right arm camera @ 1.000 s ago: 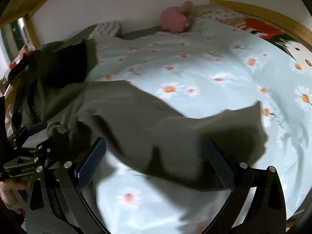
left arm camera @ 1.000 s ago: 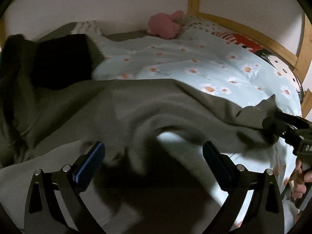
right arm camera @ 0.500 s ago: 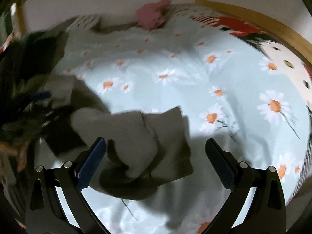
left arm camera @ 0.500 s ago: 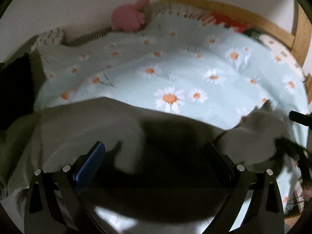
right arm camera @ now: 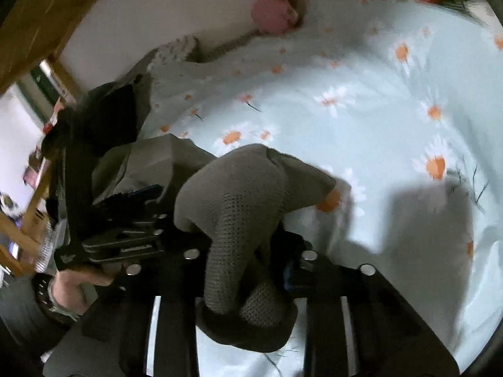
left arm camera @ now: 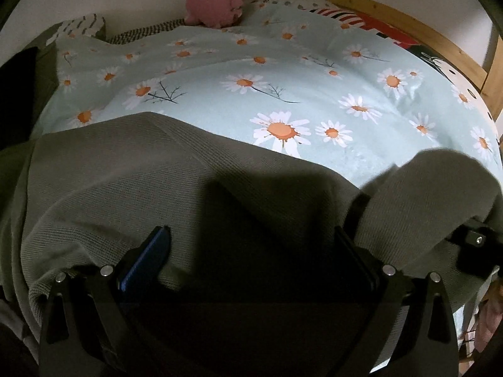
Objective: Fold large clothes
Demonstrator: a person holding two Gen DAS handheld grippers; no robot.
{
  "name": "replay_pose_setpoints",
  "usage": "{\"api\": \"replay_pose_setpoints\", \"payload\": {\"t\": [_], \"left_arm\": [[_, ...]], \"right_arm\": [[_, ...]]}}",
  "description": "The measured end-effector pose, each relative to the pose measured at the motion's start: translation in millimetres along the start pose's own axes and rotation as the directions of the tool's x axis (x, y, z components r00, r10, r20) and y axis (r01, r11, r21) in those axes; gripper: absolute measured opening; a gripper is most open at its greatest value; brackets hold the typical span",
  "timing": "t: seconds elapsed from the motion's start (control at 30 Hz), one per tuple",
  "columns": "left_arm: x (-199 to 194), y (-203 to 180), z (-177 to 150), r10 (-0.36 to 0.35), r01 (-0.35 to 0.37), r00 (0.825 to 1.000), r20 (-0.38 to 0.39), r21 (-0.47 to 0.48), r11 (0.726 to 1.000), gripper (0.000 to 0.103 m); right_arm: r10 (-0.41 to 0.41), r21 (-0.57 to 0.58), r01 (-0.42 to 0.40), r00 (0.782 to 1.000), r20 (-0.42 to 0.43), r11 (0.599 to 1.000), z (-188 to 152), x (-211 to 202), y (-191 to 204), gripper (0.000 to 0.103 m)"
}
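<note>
Daisy-print bedding (left arm camera: 314,94) in pale blue carries a grey-green knitted garment (left arm camera: 132,182) along its near edge.

Nearest, the right gripper (right arm camera: 248,257) has its jaws drawn together on a bunched fold of the garment (right arm camera: 239,201), whose waffle-like knit bulges up in a rounded lump between them. The left gripper (left arm camera: 251,251) has its jaws spread wide, blue pads over the ribbed cloth and pinching nothing. The garment spreads flat at near left and humps up at near right. Farther off, smooth daisy cotton runs to a pink plush toy (left arm camera: 217,3) by the white wall, with a wooden bed rail (left arm camera: 408,28) curving along the far right.
</note>
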State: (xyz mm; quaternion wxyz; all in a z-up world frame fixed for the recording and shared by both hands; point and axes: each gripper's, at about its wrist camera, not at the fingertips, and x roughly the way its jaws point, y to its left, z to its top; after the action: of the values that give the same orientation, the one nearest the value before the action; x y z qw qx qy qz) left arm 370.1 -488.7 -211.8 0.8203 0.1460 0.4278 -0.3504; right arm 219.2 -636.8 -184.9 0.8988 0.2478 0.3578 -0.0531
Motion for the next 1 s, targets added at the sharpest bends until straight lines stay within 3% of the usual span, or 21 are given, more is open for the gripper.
{"api": "replay_pose_setpoints", "payload": {"t": [0.1, 0.2, 0.27, 0.33, 0.43, 0.47, 0.53, 0.57, 0.63, 0.67, 0.7, 0.73, 0.77, 0.83, 0.9, 1.0], "left_arm": [[-11.3, 1.9, -0.6, -0.047, 0.047, 0.999, -0.01, 0.006, 0.999, 0.097], [-32.3, 11.6, -1.9, -0.152, 0.152, 0.988, 0.012, -0.034, 0.988, 0.097], [-43.6, 23.4, 0.3, -0.236, 0.238, 0.971, 0.029, -0.095, 0.967, 0.097], [-48.8, 34.6, 4.0, -0.311, 0.313, 0.95, 0.037, -0.157, 0.937, 0.097], [-43.6, 44.3, 10.3, -0.432, 0.417, 0.902, -0.004, -0.247, 0.875, 0.097], [-41.2, 46.2, 10.8, -0.484, 0.458, 0.875, -0.019, -0.289, 0.84, 0.097], [-40.1, 47.9, 9.4, -0.553, 0.512, 0.833, -0.022, -0.348, 0.785, 0.097], [-38.0, 48.2, 7.9, -0.599, 0.543, 0.8, -0.026, -0.393, 0.742, 0.097], [-35.5, 47.6, 4.0, -0.649, 0.575, 0.76, -0.022, -0.442, 0.688, 0.097], [-34.2, 47.7, 1.7, -0.683, 0.598, 0.731, -0.013, -0.47, 0.649, 0.096], [-34.1, 48.2, -0.1, -0.709, 0.618, 0.705, -0.001, -0.489, 0.616, 0.089], [-35.8, 48.7, -1.4, -0.729, 0.636, 0.685, 0.009, -0.496, 0.591, 0.056], [-37.7, 48.3, -2.6, -0.748, 0.647, 0.664, 0.007, -0.508, 0.569, 0.03], [-46.5, 50.6, -2.3, -0.725, 0.627, 0.689, -0.005, -0.497, 0.6, 0.024], [-65.3, 52.0, 1.6, -0.677, 0.607, 0.735, -0.021, -0.423, 0.672, 0.021], [-90.5, 63.0, 4.0, -0.62, 0.57, 0.784, -0.028, -0.364, 0.737, 0.019]], "right_arm": [[-0.045, -0.084, 0.053, 0.995, 0.086, 0.995, -8.3, -12.4, 28.5, 0.024], [-0.173, -0.251, 0.218, 0.966, 0.191, 0.943, -19.7, -22.0, 69.0, 0.024], [-0.205, -0.301, 0.272, 0.95, 0.238, 0.914, -28.4, -28.5, 83.1, 0.023], [-0.182, -0.315, 0.262, 0.948, 0.262, 0.912, -33.2, -32.0, 92.7, 0.023], [-0.164, -0.332, 0.267, 0.938, 0.307, 0.905, -40.8, -41.1, 104.0, 0.023], [-0.175, -0.358, 0.294, 0.928, 0.327, 0.887, -45.5, -43.4, 111.2, 0.023], [-0.198, -0.419, 0.353, 0.908, 0.37, 0.837, -55.0, -46.0, 127.0, 0.023], [-0.198, -0.456, 0.379, 0.897, 0.395, 0.805, -61.8, -48.3, 137.7, 0.023], [-0.191, -0.517, 0.412, 0.883, 0.428, 0.75, -72.1, -50.0, 157.3, 0.023], [-0.191, -0.55, 0.434, 0.876, 0.443, 0.714, -78.6, -49.3, 169.4, 0.023], [-0.185, -0.578, 0.446, 0.871, 0.454, 0.683, -83.8, -47.8, 179.8, 0.023], [-0.179, -0.594, 0.446, 0.873, 0.454, 0.669, -87.0, -46.9, 186.0, 0.023], [-0.17, -0.611, 0.443, 0.875, 0.452, 0.656, -91.6, -46.2, 193.4, 0.022], [-0.157, -0.632, 0.44, 0.878, 0.452, 0.638, -98.1, -43.2, 208.4, 0.022], [-0.135, -0.631, 0.428, 0.879, 0.457, 0.647, -102.7, -45.8, 219.1, 0.022], [-0.103, -0.63, 0.404, 0.883, 0.457, 0.663, -105.1, -49.5, 237.2, 0.022]]}}
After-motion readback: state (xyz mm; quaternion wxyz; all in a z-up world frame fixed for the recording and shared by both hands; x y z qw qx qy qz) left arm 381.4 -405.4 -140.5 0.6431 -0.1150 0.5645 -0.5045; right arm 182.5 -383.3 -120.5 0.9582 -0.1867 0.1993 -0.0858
